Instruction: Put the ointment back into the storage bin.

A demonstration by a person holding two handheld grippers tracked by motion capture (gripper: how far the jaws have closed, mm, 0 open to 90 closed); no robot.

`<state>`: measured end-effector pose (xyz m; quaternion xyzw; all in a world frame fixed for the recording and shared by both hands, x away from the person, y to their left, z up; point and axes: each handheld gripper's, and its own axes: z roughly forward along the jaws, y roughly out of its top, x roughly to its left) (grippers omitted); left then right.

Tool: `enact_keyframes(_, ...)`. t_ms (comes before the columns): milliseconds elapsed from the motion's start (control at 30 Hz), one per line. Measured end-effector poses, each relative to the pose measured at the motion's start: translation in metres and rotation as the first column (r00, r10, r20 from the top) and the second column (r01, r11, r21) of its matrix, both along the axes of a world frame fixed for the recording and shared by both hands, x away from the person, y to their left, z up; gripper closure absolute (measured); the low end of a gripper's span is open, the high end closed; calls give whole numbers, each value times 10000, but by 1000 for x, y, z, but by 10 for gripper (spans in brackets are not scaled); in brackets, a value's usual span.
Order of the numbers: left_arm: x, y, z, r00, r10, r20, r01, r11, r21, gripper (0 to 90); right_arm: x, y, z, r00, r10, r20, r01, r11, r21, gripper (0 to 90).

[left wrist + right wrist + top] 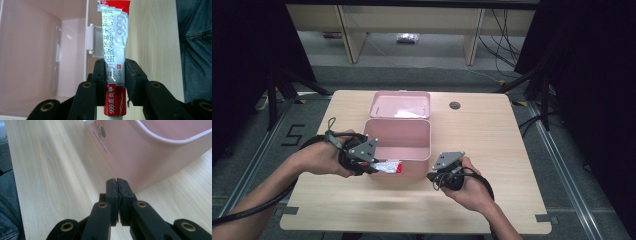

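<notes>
Two tongs: both are seen over the wooden tabletop (492, 130), one in each hand of the person.
Left tongs (115, 72): they are closed on the tube, and the pads are pressed on its two flat sides, near the lower end.
Tube (115, 45): a flattened ointment tube in red and silver is held; Chinese characters and "999" are printed on it. In the left gripper view it rises from between the jaws. In the high view the tube (388, 167) is seen lying level at the front wall of the box, near its left front corner.
Right tongs (117, 185): the jaws are pressed together and nothing is held between them. The tips are pointed at the outer wall of the box and are just beside it; whether it is touched cannot be told.
Pink box (422, 150): it is placed in the middle of the tabletop and its inside is seen from above.
Lid (401, 104): it is opened backward and lies flat behind the box.
Hands: the left tongs (379, 167) are held at the left front of the box, the right tongs (432, 176) at the right front.
</notes>
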<state>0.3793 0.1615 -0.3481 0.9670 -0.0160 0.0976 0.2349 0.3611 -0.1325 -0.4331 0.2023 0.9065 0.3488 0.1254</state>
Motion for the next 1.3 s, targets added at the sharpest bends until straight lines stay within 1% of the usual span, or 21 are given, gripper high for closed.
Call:
enact_keyframes(33, 1, 0, 1, 10000, 20, 7, -20, 10000, -11, 717, -2, 0, 0, 9997, -156, -184, 157, 9999, 40, 890)
enact_keyframes(67, 1, 0, 2, 10000, 32, 4, -32, 10000, -22, 717, -7, 1, 2, 9927, -943, -749, 930, 9954, -215, 890)
enact_keyframes(100, 2, 0, 3, 10000, 50, 6, -50, 10000, 7, 717, -7, 1, 2, 9925, -957, -757, 942, 9953, -224, 890)
enact_keyframes(133, 3, 0, 4, 10000, 41, 22, -41, 10000, 47, 717, -6, 0, 2, 9947, -689, -761, 682, 9976, -118, 890)
enact_keyframes(167, 4, 0, 4, 10000, 73, 41, -73, 10000, 8, 717, -4, 0, 1, 9981, -410, -451, 411, 9992, 10, 890)
enact_keyframes(200, 5, 0, 5, 10000, 63, 47, -63, 10000, 30, 717, -5, 0, 2, 9955, -649, -689, 647, 9979, -53, 890)
enact_keyframes(233, 6, 0, 5, 10000, 73, 42, -73, 10000, 44, 717, -3, 0, 2, 9979, -423, -500, 426, 9991, 38, 890)
enact_keyframes(300, 7, 0, 6, 9999, 111, 33, -111, 9999, 31, 717, -3, 0, 2, 9980, -407, -490, 409, 9992, 43, 890)
enact_keyframes(333, 8, 0, 7, 9999, 121, 54, -121, 9999, 10, 717, -4, 0, 2, 9978, -444, -502, 446, 9990, 33, 890)
enact_keyframes(367, 8, 0, 7, 9999, 114, 69, -114, 9999, 32, 717, -5, 0, 2, 9952, -650, -727, 649, 9979, -36, 890)
enact_keyframes(500, 12, -1, 9, 9999, 139, 54, -140, 9999, 74, 717, -5, 0, 2, 9961, -609, -642, 608, 9981, -36, 890)
enact_keyframes(533, 13, -1, 9, 9998, 159, 84, -160, 9999, 47, 717, -3, 0, 1, 9988, -299, -392, 299, 9996, 2, 890)
enact_keyframes(567, 14, -1, 10, 9998, 129, 118, -130, 9999, 51, 717, -2, -1, 1, 9990, -277, -360, 277, 9996, -7, 890)
enact_keyframes(667, 16, -2, 11, 9998, 155, 133, -155, 9999, -26, 717, -3, -1, 1, 9984, -408, -384, 409, 9992, 18, 890)
enact_keyframes(833, 20, -3, 12, 9999, 116, 104, -116, 9999, 3, 717, -3, -1, 1, 9983, -379, -432, 381, 9993, 25, 890)
enact_keyframes(867, 22, -4, 11, 9998, 162, 118, -161, 9998, -73, 717, -4, -1, 1, 9983, -393, -431, 395, 9992, 36, 890)
enact_keyframes(900, 23, -4, 12, 9999, 131, 105, -131, 9999, 0, 717, -3, -1, 1, 9988, -393, -284, 395, 9992, 68, 890)
enact_keyframes(933, 23, -4, 12, 9998, 160, 91, -160, 9999, -30, 717, -3, -2, 0, 9988, -394, -305, 397, 9992, 91, 890)
enact_keyframes(967, 24, -4, 11, 9998, 155, 104, -154, 9999, -25, 717, -2, -2, 1, 9996, -256, -90, 256, 9997, 27, 889)
enact_keyframes(1000, 25, -4, 12, 9998, 152, 85, -152, 9999, -1, 717, -3, -2, 1, 9986, -361, -382, 362, 9993, 31, 889)
enact_keyframes(1300, 34, -4, 12, 9996, 280, 81, -280, 9996, 39, 717, -4, -2, 1, 9985, -436, -345, 440, 9990, 104, 889)
